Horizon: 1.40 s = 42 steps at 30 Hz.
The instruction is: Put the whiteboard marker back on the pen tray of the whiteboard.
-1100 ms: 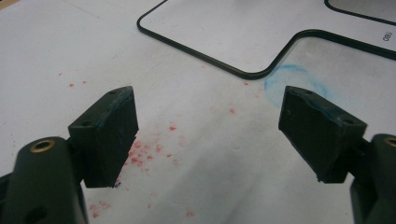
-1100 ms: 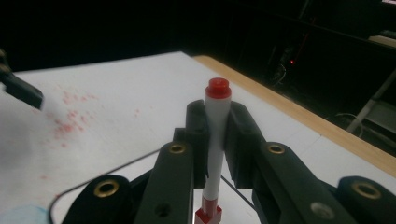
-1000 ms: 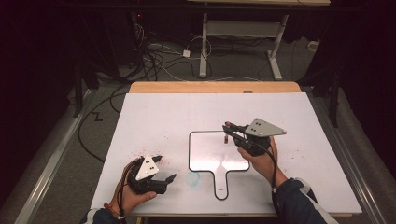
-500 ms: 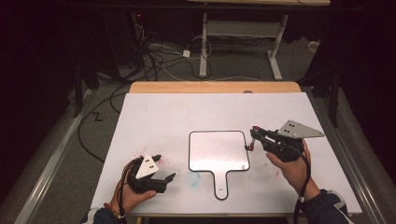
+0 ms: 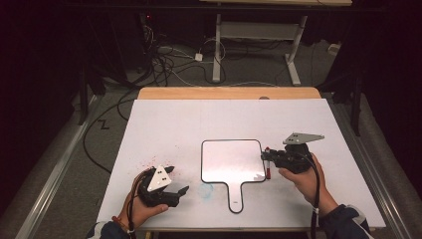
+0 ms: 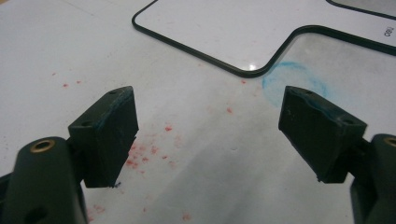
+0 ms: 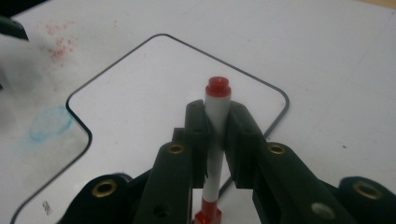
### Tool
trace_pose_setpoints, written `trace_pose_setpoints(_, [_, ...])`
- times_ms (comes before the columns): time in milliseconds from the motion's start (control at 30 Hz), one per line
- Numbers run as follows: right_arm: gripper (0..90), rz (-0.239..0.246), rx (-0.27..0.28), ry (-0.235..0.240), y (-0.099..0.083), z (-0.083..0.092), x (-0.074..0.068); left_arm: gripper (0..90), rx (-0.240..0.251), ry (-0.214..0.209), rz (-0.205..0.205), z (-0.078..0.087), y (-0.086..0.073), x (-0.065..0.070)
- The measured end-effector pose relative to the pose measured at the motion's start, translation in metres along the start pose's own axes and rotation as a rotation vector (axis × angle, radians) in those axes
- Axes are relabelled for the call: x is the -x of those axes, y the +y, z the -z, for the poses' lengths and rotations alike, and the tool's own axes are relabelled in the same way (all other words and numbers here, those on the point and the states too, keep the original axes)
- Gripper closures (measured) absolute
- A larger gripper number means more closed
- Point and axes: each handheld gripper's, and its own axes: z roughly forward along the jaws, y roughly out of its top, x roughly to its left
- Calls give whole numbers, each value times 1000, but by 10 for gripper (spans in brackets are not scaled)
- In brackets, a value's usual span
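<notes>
On the left, the left tool [image 5: 171,190] rests open and empty on the tabletop [image 5: 164,124] near red specks. The small whiteboard [image 5: 231,159] lies mid-table. At its right edge, the right tool [image 5: 267,158] clamps a red-capped marker [image 7: 215,135] mid-barrel; the marker is probably light, stiff and smooth, so a central grip suits it.

The marker [image 7: 216,116] is white with red ends. The board [image 5: 232,160] is white with a black rim, on a white table [image 5: 199,124] speckled red at the near left, with a blue smudge [image 5: 204,189].
</notes>
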Motion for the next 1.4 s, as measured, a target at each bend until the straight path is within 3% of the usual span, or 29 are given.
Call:
trace_pose_setpoints(133, [793, -37, 9, -1, 2, -13, 8, 189, -6, -4, 0, -1, 0, 0])
trace_pose_setpoints(200, [777, -48, 8, -35, 1, -22, 11, 189, -11, -5, -1, -2, 0, 0])
trace_pose_setpoints(267, [766, -62, 11, -37, -1, -33, 15, 189, -11, -8, -2, -2, 0, 1])
trace_pose_setpoints(500, [734, -77, -44, -127, -11, -63, 25, 189, -32, -3, -14, -4, -1, 1])
trace_pose_setpoints(567, [723, -70, -56, -128, -13, -66, 26, 189, -31, -4, -15, -4, -1, 2])
trace_pose_setpoints(633, [710, -57, -65, -169, -14, -66, 27, 189, -28, -2, -15, -3, -1, 1])
trace_pose_setpoints(800, [677, -61, -66, -178, -16, -67, 32, 190, -30, -1, -16, -3, -1, 2])
trace_pose_setpoints(867, [639, -44, -71, -211, -16, -66, 31, 189, -30, -3, -16, -4, 0, 2])
trace_pose_setpoints(933, [620, -55, -70, -194, -17, -66, 31, 189, -27, -3, -16, -4, 0, 2])
trace_pose_setpoints(1033, [594, -50, -71, -208, -17, -65, 31, 189, -29, -2, -17, -4, 0, 2])
trace_pose_setpoints(1233, [559, -16, -67, -237, -15, -62, 30, 189, -28, -2, -15, -4, 0, 1])
trace_pose_setpoints(1400, [541, 15, -28, -216, -13, -55, 30, 190, -26, -1, -17, -3, 0, 1])
